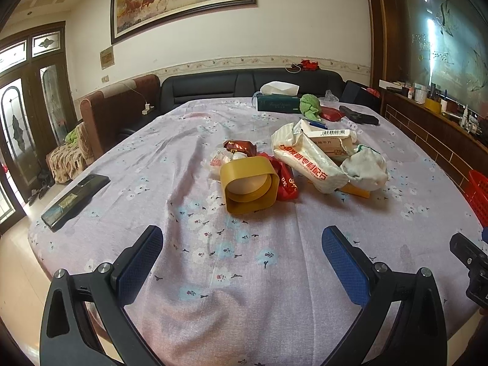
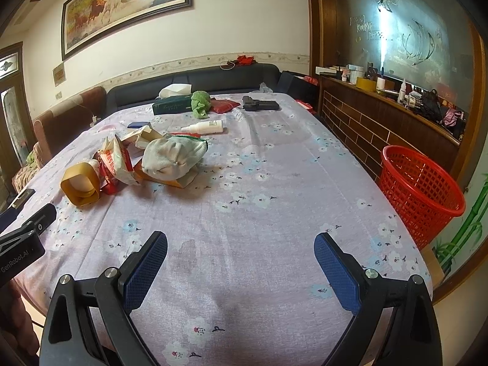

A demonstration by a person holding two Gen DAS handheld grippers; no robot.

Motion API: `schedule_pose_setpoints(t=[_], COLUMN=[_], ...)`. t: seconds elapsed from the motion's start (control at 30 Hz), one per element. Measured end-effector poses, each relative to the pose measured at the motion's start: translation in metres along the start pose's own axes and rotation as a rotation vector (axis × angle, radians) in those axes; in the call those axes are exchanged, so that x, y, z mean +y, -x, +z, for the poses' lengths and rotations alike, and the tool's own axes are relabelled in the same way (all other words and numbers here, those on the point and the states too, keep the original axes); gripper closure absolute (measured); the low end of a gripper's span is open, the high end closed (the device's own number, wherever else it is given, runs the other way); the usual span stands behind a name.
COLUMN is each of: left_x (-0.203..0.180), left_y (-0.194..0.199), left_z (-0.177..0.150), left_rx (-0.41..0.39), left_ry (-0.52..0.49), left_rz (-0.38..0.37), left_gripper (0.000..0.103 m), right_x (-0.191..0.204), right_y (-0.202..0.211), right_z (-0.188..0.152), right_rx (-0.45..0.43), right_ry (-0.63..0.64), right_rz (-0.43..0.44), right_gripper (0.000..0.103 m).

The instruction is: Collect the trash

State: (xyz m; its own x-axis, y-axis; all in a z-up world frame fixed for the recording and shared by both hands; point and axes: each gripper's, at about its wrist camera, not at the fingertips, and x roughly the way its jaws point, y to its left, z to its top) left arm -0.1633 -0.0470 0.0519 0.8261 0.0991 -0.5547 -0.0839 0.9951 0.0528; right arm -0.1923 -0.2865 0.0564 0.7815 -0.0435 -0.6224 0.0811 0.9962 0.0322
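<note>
A heap of trash lies mid-table: a yellow plastic holder [image 1: 249, 184] on its side, red wrappers [image 1: 285, 180], a white printed bag [image 1: 308, 160], a medicine box [image 1: 331, 140] and a crumpled white cloth [image 1: 364, 166]. The heap also shows in the right wrist view, with the yellow holder [image 2: 80, 187] and cloth [image 2: 172, 158]. My left gripper [image 1: 242, 245] is open and empty, short of the holder. My right gripper [image 2: 241, 251] is open and empty over bare tablecloth. A red mesh basket [image 2: 422, 189] stands off the table's right edge.
A floral tablecloth [image 1: 213, 244] covers the table. A black remote-like case [image 1: 74, 201] lies at the left edge. At the far end are a tissue box [image 2: 172, 105], green cloth [image 2: 200, 102], red pouch [image 2: 224, 105], black case [image 2: 260, 103] and white bottle [image 2: 204, 127]. A sofa stands behind.
</note>
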Motion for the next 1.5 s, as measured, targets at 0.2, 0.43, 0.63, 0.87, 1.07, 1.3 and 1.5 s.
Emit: schedule_pose_setpoints(t=[0.2,0.43,0.63,0.87,1.07,1.3,1.5], left_x=[0.045,0.089,0.063,0.022,0.013,0.028,0.031], left_y=[-0.011,-0.046,-0.072,-0.107,-0.125,-0.130,-0.111], left_z=[0.016,0.031,0.047,0.055,0.055,0.057,0.056], left_rx=[0.031,0.153,0.203,0.272,0.260,0.245,0.193], left_ry=[0.082,0.223,0.174,0.106,0.067,0.104,0.082], left_rz=[-0.035,-0.156,-0.216,-0.155,-0.071,-0.105,-0.115], left_gripper=[0.000,0.008,0.008,0.008,0.036,0.036,0.036], right_x=[-0.002,-0.002,0.000,0.001,0.002,0.007,0.021], right_y=[-0.006,-0.020,-0.026,-0.027,-0.034,-0.053,-0.098], right_z=[0.005,0.011,0.018,0.024,0.024,0.051,0.081], right_rx=[0.024,0.099,0.112,0.105,0.113,0.158,0.237], right_ry=[-0.009,-0.032,-0.042,-0.032,-0.025,-0.058,-0.144], right_rz=[0.044,0.155,0.182,0.161,0.161,0.267,0.353], right_gripper=[0.010,0.031,0.033,0.033,0.033,0.033,0.030])
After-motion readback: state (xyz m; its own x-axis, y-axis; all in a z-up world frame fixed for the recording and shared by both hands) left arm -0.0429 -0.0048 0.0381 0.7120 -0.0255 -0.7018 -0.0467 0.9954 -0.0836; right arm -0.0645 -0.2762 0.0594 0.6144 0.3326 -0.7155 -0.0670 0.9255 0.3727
